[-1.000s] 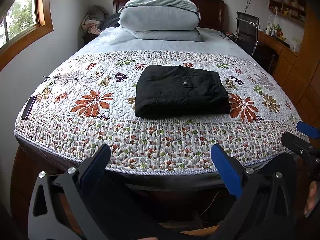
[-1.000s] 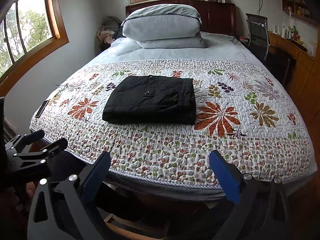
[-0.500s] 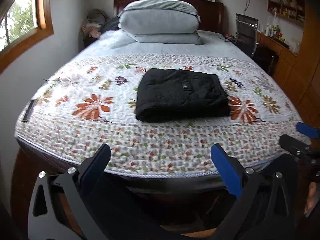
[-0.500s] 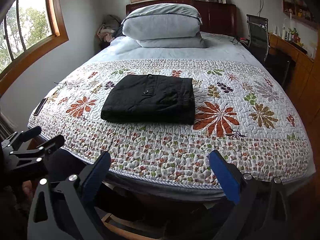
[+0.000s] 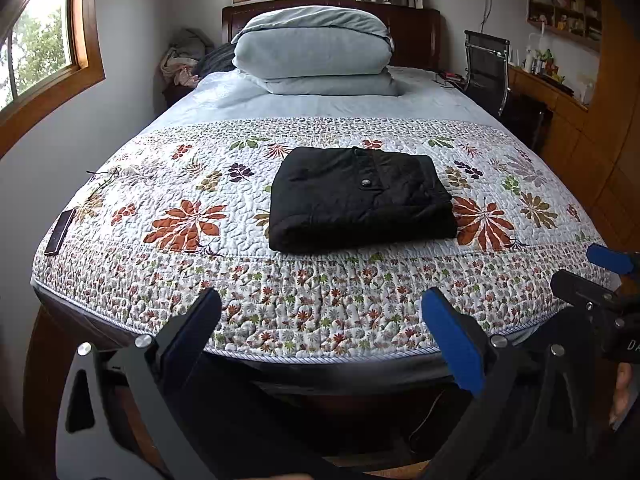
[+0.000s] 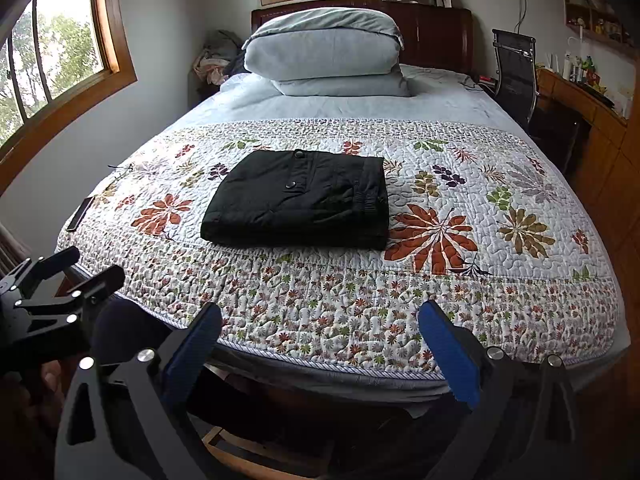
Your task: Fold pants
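Observation:
The black pants (image 5: 360, 198) lie folded into a compact rectangle on the floral quilt (image 5: 180, 184), also seen in the right wrist view (image 6: 300, 200). My left gripper (image 5: 320, 320) is open and empty, held off the foot of the bed, well short of the pants. My right gripper (image 6: 320, 336) is open and empty too, also back from the foot edge. Each gripper shows at the edge of the other's view: the right one (image 5: 592, 280) and the left one (image 6: 60, 276).
A dark phone (image 5: 60, 232) lies at the quilt's left edge. Stacked grey pillows (image 5: 316, 52) sit at the headboard. A black chair (image 5: 486, 68) and a wooden desk (image 5: 560, 96) stand to the right. Windows are on the left wall.
Both grippers have drawn slightly back and tilted up from the bed. The folded pants have not moved.

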`<state>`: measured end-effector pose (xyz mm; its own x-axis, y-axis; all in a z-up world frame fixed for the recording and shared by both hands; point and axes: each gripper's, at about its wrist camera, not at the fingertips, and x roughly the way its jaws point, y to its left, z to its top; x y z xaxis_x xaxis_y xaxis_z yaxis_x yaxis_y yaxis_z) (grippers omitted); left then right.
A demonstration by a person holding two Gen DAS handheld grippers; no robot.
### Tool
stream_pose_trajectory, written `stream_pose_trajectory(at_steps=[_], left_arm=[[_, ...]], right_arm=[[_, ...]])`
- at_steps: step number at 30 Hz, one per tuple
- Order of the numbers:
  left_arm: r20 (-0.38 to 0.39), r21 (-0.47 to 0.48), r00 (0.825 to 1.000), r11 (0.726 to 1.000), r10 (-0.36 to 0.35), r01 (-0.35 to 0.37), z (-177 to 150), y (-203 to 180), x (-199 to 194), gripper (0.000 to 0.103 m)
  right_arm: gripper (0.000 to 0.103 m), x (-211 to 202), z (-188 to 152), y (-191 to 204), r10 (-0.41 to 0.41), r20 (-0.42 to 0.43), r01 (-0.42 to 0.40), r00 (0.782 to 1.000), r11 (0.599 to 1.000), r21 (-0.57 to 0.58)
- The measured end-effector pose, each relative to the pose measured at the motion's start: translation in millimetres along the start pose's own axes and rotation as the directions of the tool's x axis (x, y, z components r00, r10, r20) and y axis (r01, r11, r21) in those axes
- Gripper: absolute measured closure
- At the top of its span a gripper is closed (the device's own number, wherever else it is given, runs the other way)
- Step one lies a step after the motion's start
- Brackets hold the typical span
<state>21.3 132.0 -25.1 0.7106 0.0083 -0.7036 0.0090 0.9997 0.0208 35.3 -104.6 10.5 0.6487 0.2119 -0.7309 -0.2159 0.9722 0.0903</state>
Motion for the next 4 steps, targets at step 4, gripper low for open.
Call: stream_pose_trajectory(at_steps=[4], left_arm=[[-0.003,-0.005,1.000,1.000,0.000,0.000,-0.3,0.6,-0.3,0.003]], right_arm=[[0.004,-1.0,1.1,-0.1,0.000,0.003,0.000,1.000,1.000,-0.001]])
